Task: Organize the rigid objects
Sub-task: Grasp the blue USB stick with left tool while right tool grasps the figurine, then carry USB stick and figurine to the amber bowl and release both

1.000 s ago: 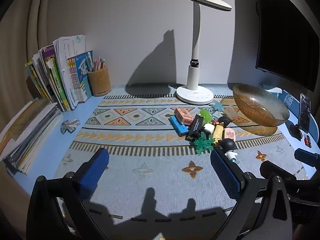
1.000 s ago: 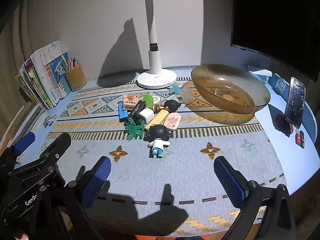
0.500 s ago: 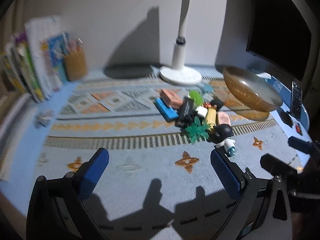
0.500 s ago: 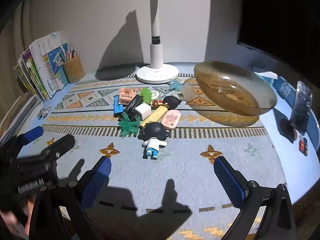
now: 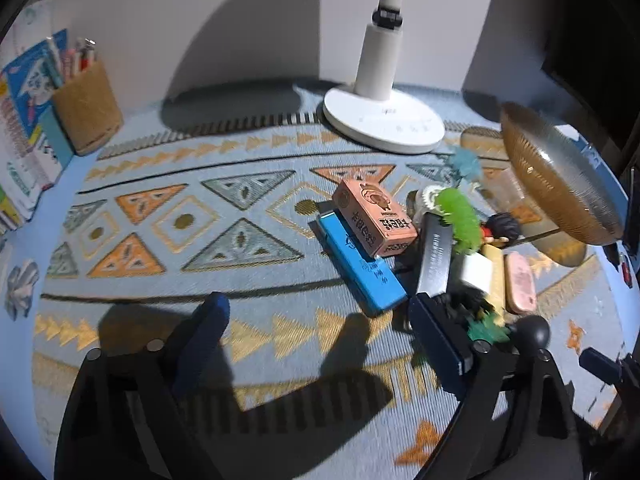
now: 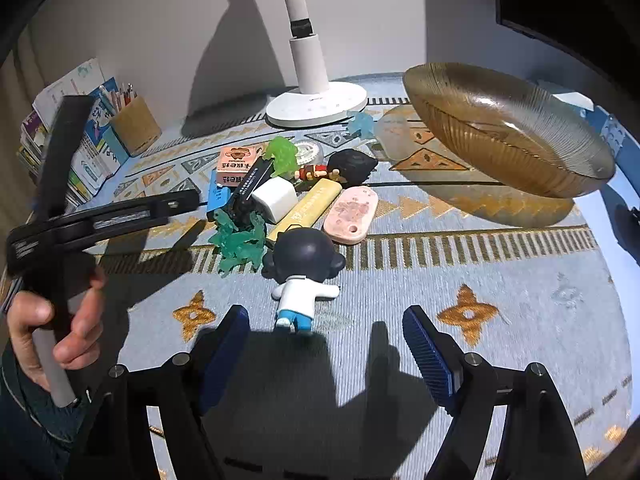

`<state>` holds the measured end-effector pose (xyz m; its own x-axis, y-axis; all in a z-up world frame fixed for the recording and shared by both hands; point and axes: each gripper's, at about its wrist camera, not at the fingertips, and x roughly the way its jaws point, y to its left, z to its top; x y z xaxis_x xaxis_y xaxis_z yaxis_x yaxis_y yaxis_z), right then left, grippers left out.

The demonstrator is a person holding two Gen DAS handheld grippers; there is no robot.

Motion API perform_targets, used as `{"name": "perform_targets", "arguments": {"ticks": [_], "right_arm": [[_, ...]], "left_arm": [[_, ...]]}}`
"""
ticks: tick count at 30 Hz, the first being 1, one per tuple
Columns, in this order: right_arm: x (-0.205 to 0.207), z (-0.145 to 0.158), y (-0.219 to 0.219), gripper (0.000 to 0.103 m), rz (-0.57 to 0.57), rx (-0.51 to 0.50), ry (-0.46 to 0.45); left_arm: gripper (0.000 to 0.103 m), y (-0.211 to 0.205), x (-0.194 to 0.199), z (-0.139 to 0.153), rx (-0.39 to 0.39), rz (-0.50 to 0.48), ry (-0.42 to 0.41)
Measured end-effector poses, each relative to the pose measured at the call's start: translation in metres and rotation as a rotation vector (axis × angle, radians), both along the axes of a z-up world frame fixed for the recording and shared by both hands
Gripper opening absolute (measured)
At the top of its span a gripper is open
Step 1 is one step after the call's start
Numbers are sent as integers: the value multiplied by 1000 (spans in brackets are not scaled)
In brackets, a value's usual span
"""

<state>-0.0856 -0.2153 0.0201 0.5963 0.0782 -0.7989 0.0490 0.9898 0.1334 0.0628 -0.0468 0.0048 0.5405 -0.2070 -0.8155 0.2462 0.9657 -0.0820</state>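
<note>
A pile of small objects lies on the patterned mat: a blue bar (image 5: 360, 264), a pink box (image 5: 374, 218), a black bar (image 5: 434, 256), a white cube (image 6: 276, 200), a yellow bar (image 6: 306, 212), a pink oval tag (image 6: 352, 214), green plastic plants (image 6: 240, 240) and a black-haired figurine (image 6: 304, 276). My left gripper (image 5: 316, 320) is open, low over the mat, just in front of the blue bar; it also shows in the right wrist view (image 6: 120, 216). My right gripper (image 6: 326, 336) is open, right behind the figurine's feet.
An amber glass bowl (image 6: 508, 132) stands to the right of the pile. A white lamp base (image 6: 316, 106) stands behind it. A pen cup (image 5: 88, 108) and books (image 5: 24, 136) stand at the back left. A dark monitor (image 6: 568, 0) is at the right.
Both grippers have moved forward and down toward the pile. The left one has come close to the blue bar, the right one close to the figurine.
</note>
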Motion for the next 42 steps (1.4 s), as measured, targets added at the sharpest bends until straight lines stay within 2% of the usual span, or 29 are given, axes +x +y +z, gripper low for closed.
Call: {"name": "perform_targets", "arguments": {"ticks": [4, 5, 10, 12, 13, 15, 16, 18, 24, 31, 32, 33, 34, 36, 37, 38, 39, 40, 42], "right_arm": [[9, -5, 4, 79, 15, -19, 2], [12, -6, 6, 79, 18, -29, 5], [23, -13, 11, 66, 20, -75, 23], [28, -19, 17, 63, 14, -117, 34], [30, -21, 19, 59, 21, -123, 34], [31, -24, 23, 48, 45, -110, 26], [30, -24, 25, 45, 52, -123, 20], [28, -22, 24, 45, 54, -132, 17], [17, -16, -4, 45, -3, -80, 12], [19, -21, -12, 45, -7, -45, 40], [19, -21, -12, 45, -7, -42, 38], [19, -21, -12, 49, -9, -32, 36], [20, -22, -14, 60, -9, -14, 35], [18, -22, -16, 65, -14, 11, 24], [18, -23, -15, 65, -11, 1, 24], [18, -23, -10, 63, -3, -37, 21], [18, -24, -7, 52, -4, -70, 19], [17, -24, -5, 47, -8, -99, 19], [15, -24, -4, 47, -5, -109, 10]], "left_arm": [[85, -9, 13, -10, 7, -15, 27], [81, -11, 15, -11, 15, -19, 27], [69, -20, 19, -12, 23, -41, 16], [52, -24, 21, -14, 16, -56, 18], [46, -25, 21, -15, 6, -67, 19], [27, -28, 20, -14, 29, -79, 6], [26, -27, 19, -14, 33, -85, 3], [22, -17, 16, -14, 20, -85, 10], [21, 21, -8, -14, -2, -88, 37], [22, 30, -31, -14, 20, -94, 30], [26, 28, -31, -15, 35, -92, 28], [40, 25, -30, -15, 54, -88, 22], [43, 22, -30, -15, 68, -85, 17], [44, 17, -29, -17, 91, -85, -1], [43, 15, -30, -17, 98, -90, -14], [34, 14, -30, -17, 95, -94, -18], [23, 14, -31, -16, 89, -95, -22], [21, 14, -31, -16, 88, -91, -23], [21, 17, -33, -14, 75, -76, -29]]}}
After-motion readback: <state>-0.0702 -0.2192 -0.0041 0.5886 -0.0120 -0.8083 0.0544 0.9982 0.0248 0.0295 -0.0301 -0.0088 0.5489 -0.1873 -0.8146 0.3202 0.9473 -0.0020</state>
